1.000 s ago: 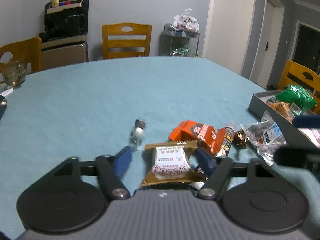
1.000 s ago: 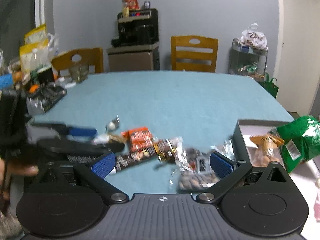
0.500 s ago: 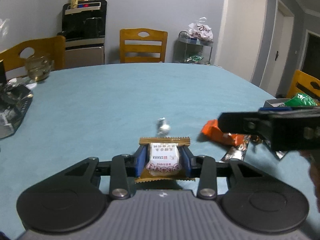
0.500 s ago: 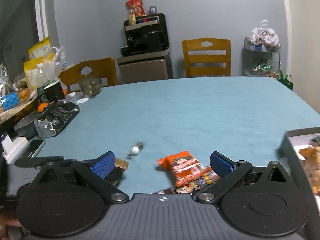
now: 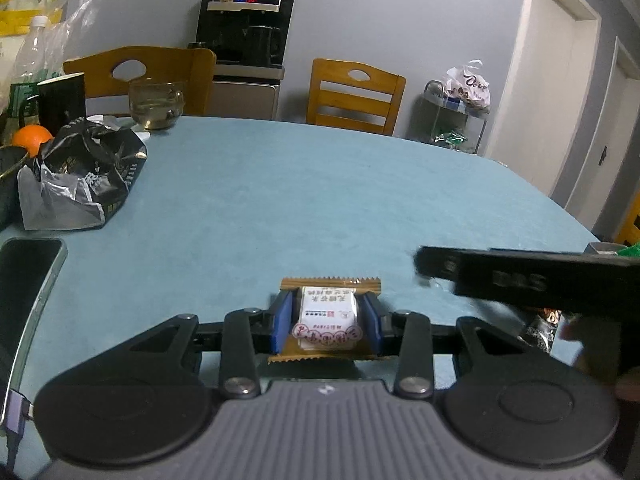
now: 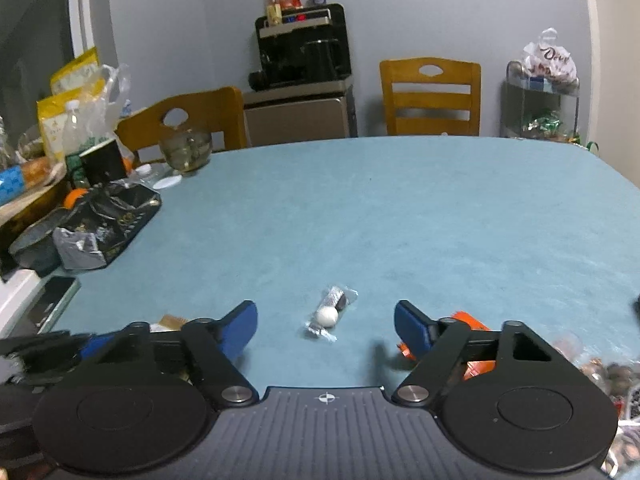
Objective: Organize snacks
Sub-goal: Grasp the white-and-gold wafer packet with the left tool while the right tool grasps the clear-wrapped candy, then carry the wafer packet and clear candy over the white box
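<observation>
The left gripper (image 5: 326, 322) pinches a brown-wrapped pastry packet (image 5: 328, 318), its blue pads pressed against both sides of the white printed label; the packet's crimped, saw-toothed ends stick out ahead of and behind the fingers. The right gripper (image 6: 326, 322) has its jaws closing with a clear gap on each side of a small candy in a crinkly transparent wrapper (image 6: 330, 314), which lies on the counter (image 6: 400, 220) between the blue pads without touching either. The candy shows a white ball and a dark piece inside the wrapper.

Taking that candy as the landmark: an orange snack packet (image 6: 468, 344) lies just to its right, partly hidden behind the right gripper's right finger, and further right a blurred heap of clear-bagged snacks (image 6: 600, 372) sits at the frame edge. To the candy's left, the left gripper's dark body reaches in low along the counter. Well to the left and farther back rests a crumpled black foil bag (image 6: 108, 224), with an orange fruit (image 6: 76, 197) and a glass bowl (image 6: 186, 152) beyond it. A phone (image 5: 24, 292) lies flat at the counter's left edge.

The counter is covered in a soft teal cloth with a suede-like nap. Two wooden chairs (image 6: 430, 96) stand at its far side.
</observation>
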Demonstrator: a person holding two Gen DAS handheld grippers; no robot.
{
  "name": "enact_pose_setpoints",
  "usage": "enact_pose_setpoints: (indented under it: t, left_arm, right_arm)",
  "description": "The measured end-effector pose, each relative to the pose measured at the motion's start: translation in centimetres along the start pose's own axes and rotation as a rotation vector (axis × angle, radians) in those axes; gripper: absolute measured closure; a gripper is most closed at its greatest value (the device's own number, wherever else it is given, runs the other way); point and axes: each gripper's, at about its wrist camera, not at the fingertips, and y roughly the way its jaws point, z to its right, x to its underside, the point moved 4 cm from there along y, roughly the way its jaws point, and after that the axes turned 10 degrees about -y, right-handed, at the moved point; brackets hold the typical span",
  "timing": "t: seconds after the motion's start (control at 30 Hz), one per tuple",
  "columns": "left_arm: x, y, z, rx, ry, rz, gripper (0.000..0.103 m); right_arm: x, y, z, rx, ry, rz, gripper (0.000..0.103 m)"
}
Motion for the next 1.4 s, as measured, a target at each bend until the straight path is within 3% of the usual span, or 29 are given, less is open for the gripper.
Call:
enact_pose_setpoints:
  t: [0.27,0.53,0.97,1.4]
  left_arm:
    - [0.1,0.1,0.3,0.000,0.002,-0.004,0.067]
    - [0.3,-0.1,0.3,-0.001,0.004,-0.005,0.067]
    - [0.4,0.2,0.4,-0.003,0.016,-0.018,0.067]
    - [0.8,0.3,2.0,-0.013,0.121,-0.015,0.067]
  right_arm:
    - [0.1,3.1,-1.3,0.047,-0.035,-0.052,0.045]
    - [-0.2,3.7,-1.6,0.114,-0.075,-0.059,0.079]
    - [0.3,0.0,-1.4,0.122,-0.161,-0.011,0.080]
    - [2.2,-5.3,0.5,0.082,-0.178,-0.004,0.080]
